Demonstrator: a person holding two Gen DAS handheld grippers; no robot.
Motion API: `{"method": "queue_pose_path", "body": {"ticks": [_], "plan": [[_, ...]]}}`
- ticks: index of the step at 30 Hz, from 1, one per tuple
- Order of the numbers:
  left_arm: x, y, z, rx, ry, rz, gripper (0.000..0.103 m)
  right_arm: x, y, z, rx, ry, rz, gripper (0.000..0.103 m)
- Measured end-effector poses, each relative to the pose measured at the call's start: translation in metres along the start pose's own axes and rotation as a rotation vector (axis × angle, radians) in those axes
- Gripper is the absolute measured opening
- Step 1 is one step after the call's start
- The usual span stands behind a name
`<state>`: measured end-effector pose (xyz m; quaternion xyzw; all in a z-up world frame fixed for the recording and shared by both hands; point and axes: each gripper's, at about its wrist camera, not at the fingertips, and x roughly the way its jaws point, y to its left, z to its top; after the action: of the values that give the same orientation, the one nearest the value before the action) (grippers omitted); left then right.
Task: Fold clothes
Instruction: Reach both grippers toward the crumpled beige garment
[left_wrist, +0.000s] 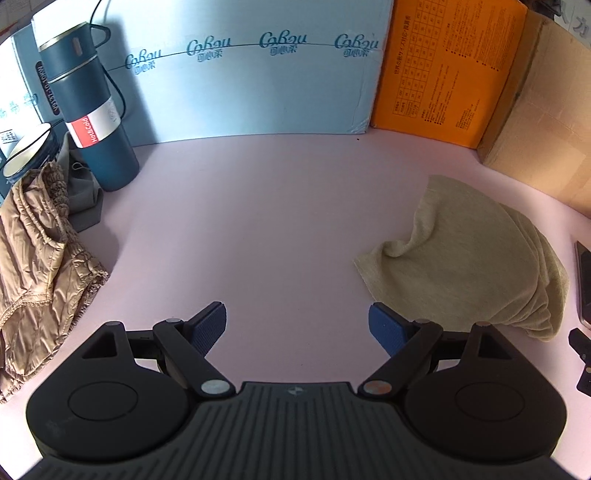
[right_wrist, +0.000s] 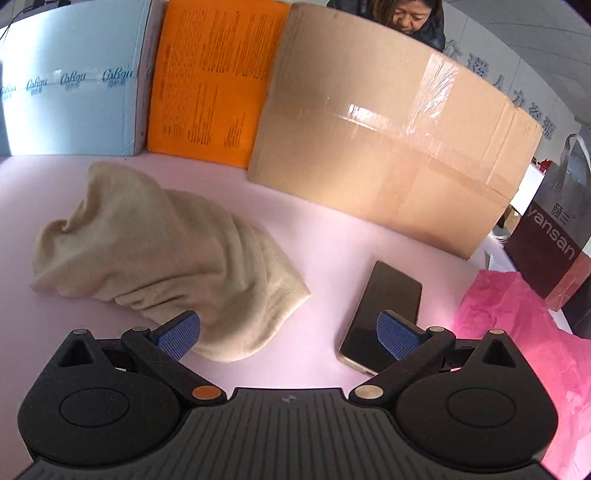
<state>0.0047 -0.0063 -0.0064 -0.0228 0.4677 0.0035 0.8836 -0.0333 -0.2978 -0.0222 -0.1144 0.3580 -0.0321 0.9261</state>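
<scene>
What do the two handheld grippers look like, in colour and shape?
The left gripper and the right gripper look alike: black linkage arms with round silver or copper pivot pins, two round black housings, a grey ribbed body with a small logo, and jaws faced with blue textured pads. No cables or sleeves show.

Both views are brightly and evenly lit. Strong fisheye distortion bends straight edges and darkens the frame corners. Ahead of the right jaws, glare streaks the tape on the cardboard box (right_wrist: 388, 147); print on the orange box (right_wrist: 210, 81) is slightly soft. To the right of those jaws, the pink sheet (right_wrist: 517, 325) blooms, overexposed. Ahead-left of the left jaws, the blue flask (left_wrist: 88, 110) casts a soft shadow.
</scene>
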Motion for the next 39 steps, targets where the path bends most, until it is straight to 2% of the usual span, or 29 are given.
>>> {"method": "queue_pose_path", "body": {"ticks": [2,4,7,9,11,15,18,21,24,26,29,33,36,39], "plan": [[0.006,-0.006,-0.001,0.065,-0.035,-0.064,0.083,0.003,0.004,0.002,-0.007,0.003,0.035,0.103],[0.011,-0.014,-0.002,0.139,-0.068,-0.089,0.083,0.007,0.008,0.005,-0.014,0.007,0.07,0.103],[0.023,-0.022,-0.002,0.193,-0.077,-0.121,0.083,0.012,0.014,0.009,-0.025,0.012,0.122,0.103],[0.029,-0.026,-0.004,0.216,-0.089,-0.143,0.082,0.014,0.018,0.008,-0.026,0.02,0.15,0.103],[0.045,-0.029,0.011,0.217,-0.125,-0.19,0.082,0.013,0.016,0.008,-0.013,0.022,0.157,0.103],[0.061,-0.031,0.015,0.18,-0.105,-0.222,0.08,0.015,0.016,0.005,0.008,0.009,0.153,0.103],[0.072,-0.031,0.019,0.144,-0.09,-0.173,0.079,0.014,0.014,0.007,0.016,0.006,0.132,0.103],[0.075,-0.032,0.021,0.115,-0.094,-0.177,0.079,0.014,0.011,0.007,0.045,0.019,0.13,0.103],[0.081,-0.037,0.02,0.132,-0.078,-0.192,0.078,0.013,0.01,0.005,0.078,0.047,0.141,0.103],[0.083,-0.042,0.022,0.162,-0.049,-0.207,0.077,0.01,0.011,0.005,0.093,0.065,0.149,0.103],[0.084,-0.048,0.021,0.227,-0.019,-0.189,0.077,0.006,0.013,0.003,0.092,0.066,0.163,0.103],[0.087,-0.049,0.024,0.282,-0.013,-0.154,0.077,-0.001,0.015,-0.002,0.093,0.04,0.177,0.103],[0.089,-0.053,0.035,0.346,-0.025,-0.14,0.074,-0.004,0.017,-0.007,0.09,0.051,0.193,0.103],[0.094,-0.062,0.043,0.421,-0.002,-0.11,0.072,-0.008,0.018,-0.01,0.076,0.06,0.201,0.103]]}}
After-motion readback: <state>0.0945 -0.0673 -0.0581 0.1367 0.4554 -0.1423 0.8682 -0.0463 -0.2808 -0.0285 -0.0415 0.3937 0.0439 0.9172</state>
